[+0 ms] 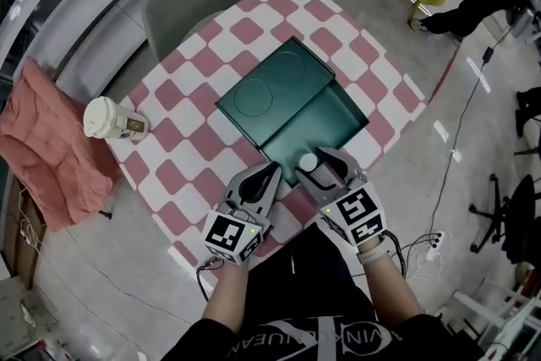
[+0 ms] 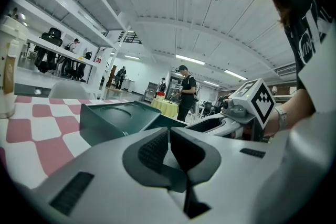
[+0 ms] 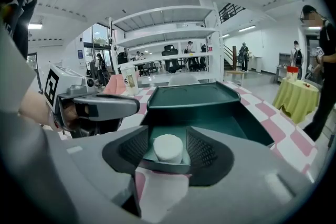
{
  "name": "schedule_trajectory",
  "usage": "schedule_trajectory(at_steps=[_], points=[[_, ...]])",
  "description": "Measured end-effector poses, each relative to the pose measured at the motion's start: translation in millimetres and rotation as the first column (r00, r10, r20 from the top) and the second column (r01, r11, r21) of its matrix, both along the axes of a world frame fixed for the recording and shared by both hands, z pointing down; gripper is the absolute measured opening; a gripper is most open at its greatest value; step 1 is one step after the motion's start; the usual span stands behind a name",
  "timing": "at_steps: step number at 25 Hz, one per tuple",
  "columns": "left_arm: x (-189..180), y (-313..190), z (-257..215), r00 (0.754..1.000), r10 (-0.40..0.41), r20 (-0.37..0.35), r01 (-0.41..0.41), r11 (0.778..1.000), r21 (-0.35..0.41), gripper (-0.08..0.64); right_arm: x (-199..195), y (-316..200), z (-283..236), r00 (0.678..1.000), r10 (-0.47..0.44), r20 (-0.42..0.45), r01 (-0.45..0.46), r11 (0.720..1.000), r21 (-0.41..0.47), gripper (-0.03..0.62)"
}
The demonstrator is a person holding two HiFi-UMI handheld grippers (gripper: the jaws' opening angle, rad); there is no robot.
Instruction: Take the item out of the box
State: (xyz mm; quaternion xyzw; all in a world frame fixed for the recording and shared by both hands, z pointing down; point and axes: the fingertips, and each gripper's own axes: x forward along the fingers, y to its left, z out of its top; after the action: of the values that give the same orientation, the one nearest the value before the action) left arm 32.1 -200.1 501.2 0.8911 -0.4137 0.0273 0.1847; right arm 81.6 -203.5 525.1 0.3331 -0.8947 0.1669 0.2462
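Standing ungripped between the parted jaws of the right gripper (image 3: pixel 169 140): white item (image 1: pixel 308 161), at the near edge of the green box (image 1: pixel 338 119), base hidden. Left gripper (image 2: pixel 169 145): jaws together, empty.

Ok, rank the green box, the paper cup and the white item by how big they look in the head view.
1. green box, clearly the largest
2. paper cup
3. white item, the smallest
No ties.

Box (image 1: pixel 279 89) on table (image 1: pixel 254 30), cup (image 1: pixel 110 121) to its left
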Motion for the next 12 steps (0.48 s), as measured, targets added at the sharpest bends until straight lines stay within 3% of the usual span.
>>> schedule_trajectory(at_steps=[12], points=[[-9.4, -2.8, -5.5, 0.998, -0.048, -0.030, 0.048, 0.999, -0.009, 0.018, -5.2, -1.5, 28.3, 0.988, -0.031, -0.151, 0.017, 0.995, -0.094, 0.225]])
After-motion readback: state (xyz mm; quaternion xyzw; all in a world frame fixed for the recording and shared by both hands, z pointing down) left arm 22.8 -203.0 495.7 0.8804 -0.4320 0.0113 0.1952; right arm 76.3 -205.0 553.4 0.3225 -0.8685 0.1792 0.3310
